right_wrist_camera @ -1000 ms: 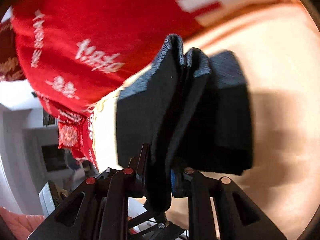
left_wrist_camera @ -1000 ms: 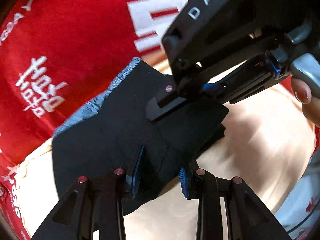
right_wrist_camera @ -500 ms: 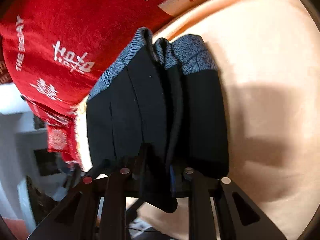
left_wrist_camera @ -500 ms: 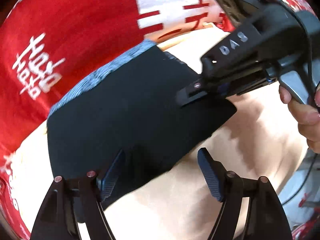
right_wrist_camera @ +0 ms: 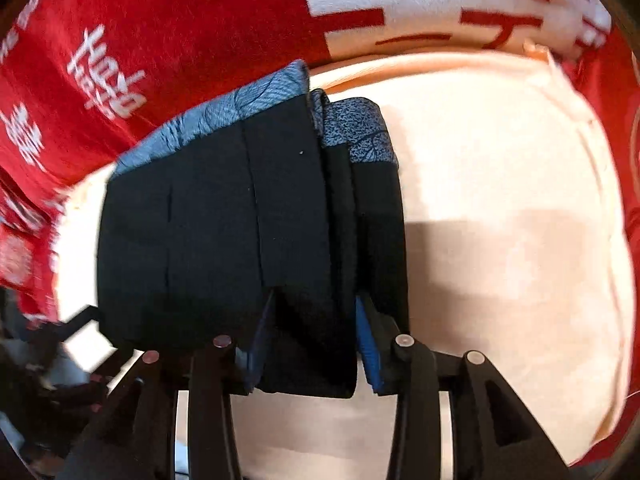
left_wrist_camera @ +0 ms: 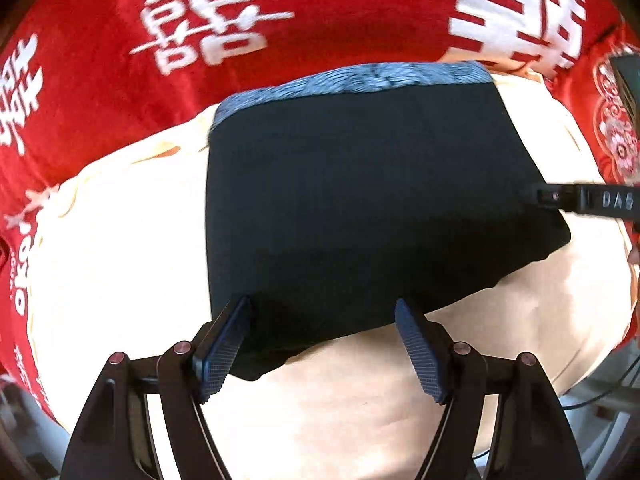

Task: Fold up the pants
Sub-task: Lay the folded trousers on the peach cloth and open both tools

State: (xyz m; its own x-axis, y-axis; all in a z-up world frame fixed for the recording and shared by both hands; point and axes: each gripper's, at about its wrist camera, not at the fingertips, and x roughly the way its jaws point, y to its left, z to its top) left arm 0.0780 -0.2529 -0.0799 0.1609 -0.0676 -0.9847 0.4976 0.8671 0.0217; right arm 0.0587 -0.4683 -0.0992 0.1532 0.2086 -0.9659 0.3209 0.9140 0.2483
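**Pants folded, right side still pinched**

I see the black pants (left_wrist_camera: 360,208) lying folded on the cream cloth (left_wrist_camera: 120,248). My left gripper (left_wrist_camera: 324,344) stands apart at 6 o'clock. My right gripper (right_wrist_camera: 308,344) clamps the stacked folds at 6 o'clock.

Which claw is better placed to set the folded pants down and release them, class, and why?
Right. The right claw is clamped on the pants at their near edge, so it controls them. The left claw is open, its fingers spread over the pants' near edge, gripping nothing.
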